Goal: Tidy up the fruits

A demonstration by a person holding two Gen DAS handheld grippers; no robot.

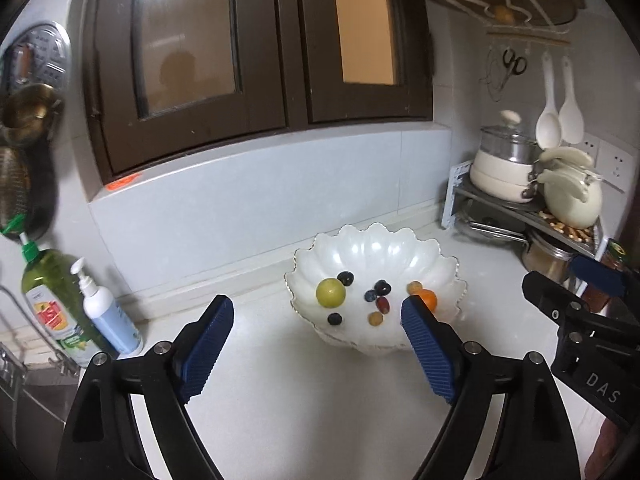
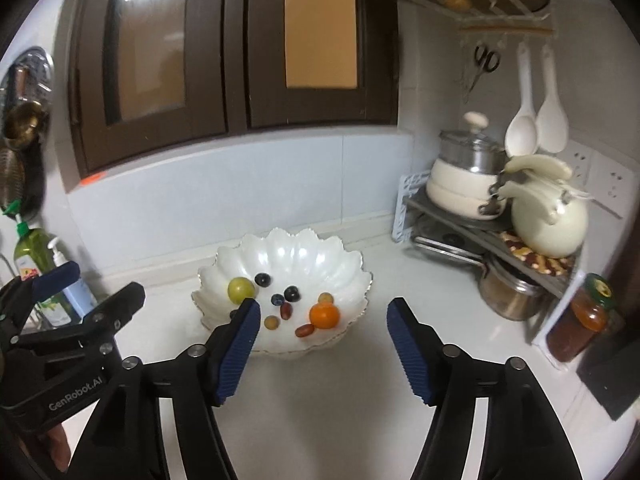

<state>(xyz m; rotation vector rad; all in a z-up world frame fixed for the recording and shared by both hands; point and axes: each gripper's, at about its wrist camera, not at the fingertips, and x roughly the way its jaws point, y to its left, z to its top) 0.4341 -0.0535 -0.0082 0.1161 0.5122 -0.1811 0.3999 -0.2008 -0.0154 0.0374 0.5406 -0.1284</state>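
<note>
Left wrist view shows both grippers, left gripper point(image 1: 318, 322) and right gripper point(image 2: 324, 330), spread and empty before the bowl point(image 1: 360, 248) at frame centre, so any remaining fruit should be lowered gently.

A: Where does the bowl point(image 1: 376, 256) sit?
B: Mid-frame on the counter point(image 1: 256, 360), before the wall under the window point(image 1: 256, 40).

A: What lies in it?
B: A grape point(image 1: 330, 292) at left, berries point(image 1: 382, 288) in the middle, a tomato point(image 2: 324, 315) at right.

A: What stands around it?
B: Two bottles point(image 1: 108, 316) at the lower left. At right a rack point(image 2: 480, 236) carries a pot point(image 2: 464, 184) and a kettle point(image 2: 548, 220); spoons point(image 2: 536, 120) hang above them and a jar point(image 2: 580, 320) stands at the rack's right end.
</note>
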